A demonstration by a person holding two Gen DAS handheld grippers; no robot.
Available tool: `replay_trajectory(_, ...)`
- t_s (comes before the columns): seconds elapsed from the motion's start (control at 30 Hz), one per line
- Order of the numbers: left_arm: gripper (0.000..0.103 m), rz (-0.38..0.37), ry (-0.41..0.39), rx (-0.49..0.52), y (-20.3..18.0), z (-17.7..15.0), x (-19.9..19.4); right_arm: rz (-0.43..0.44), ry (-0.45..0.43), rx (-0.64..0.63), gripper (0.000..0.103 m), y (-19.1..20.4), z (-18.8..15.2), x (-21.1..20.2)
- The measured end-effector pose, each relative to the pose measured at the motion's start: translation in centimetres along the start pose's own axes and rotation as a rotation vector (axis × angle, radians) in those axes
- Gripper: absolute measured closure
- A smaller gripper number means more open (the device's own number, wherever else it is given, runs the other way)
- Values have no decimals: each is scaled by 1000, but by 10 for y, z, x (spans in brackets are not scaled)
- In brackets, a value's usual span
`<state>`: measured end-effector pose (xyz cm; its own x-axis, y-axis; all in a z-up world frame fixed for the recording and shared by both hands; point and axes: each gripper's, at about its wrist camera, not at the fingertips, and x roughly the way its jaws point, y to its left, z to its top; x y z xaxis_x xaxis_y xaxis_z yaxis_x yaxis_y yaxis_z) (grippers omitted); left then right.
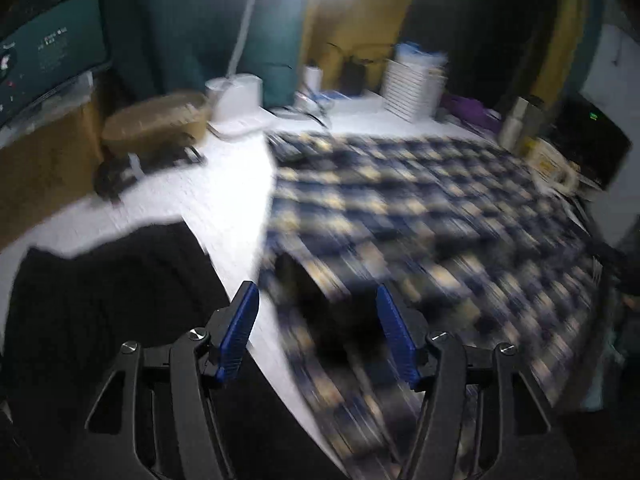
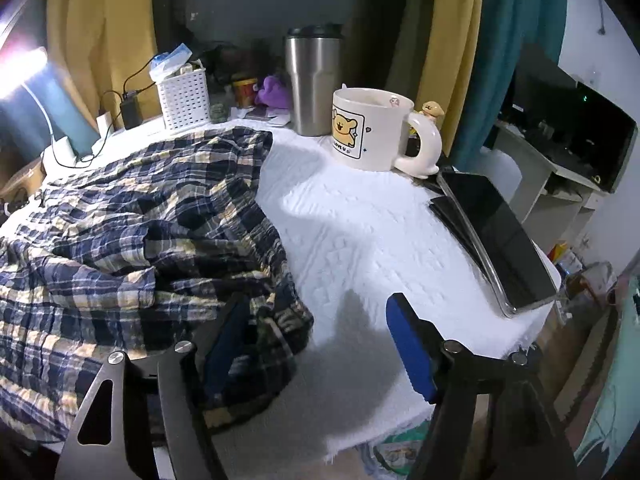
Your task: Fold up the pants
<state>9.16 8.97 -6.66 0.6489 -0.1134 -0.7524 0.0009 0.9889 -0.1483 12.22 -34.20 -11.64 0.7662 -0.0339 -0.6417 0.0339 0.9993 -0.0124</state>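
A lived-in home room is showing here: yellow and teal curtains (image 2: 472, 40) are hanging behind a white-clothed table (image 2: 360, 232) that is carrying a cream cartoon-bear mug (image 2: 370, 132), a steel tumbler (image 2: 312, 80), a white plastic basket (image 2: 185, 98) and chargers.

The pants (image 2: 132, 216) left of the right gripper (image 2: 316, 344) are crinkled woven cloth in a matt plaid. Under that gripper lies a white table cover (image 2: 360, 232), a textured, embossed fabric. Ahead of it stands a mug (image 2: 370, 132) of glossy glazed ceramic, and beyond that a tumbler (image 2: 312, 80) of brushed metal. To its right a tablet (image 2: 500, 236) shows a smooth, shiny dark face. Further ahead, left, a basket (image 2: 185, 98) is white perforated plastic.
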Motion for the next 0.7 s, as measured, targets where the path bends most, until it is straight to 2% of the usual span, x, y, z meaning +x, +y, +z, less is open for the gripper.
replay_trajectory(0.2,42,-132,114,-15,-30,-52,-8,21,-8,-29,30,14,-6,-13)
replay_trajectory(0.4,42,-151,154,-64,-39,-84,-5,35,-29,-73,30,29,-12,-29)
replay_trajectory(0.47,44,-159,124,-44,-43,-90,-8,37,-31,-73,30,29,-16,-33)
replay_trajectory(0.5,63,-165,122,-31,-45,-92,-7,36,-31,-73,30,29,-18,-35)
replay_trajectory(0.53,87,-164,120,-24,-47,-93,-6,36,-32,-74,30,30,-20,-36)
replay_trajectory(0.6,101,-172,117,-30,-48,-94,-6,37,-35,-77,30,30,-24,-39)
replay_trajectory(0.7,103,-169,27,-7,-53,-89,-27,43,-32,-83,30,31,-29,-44)
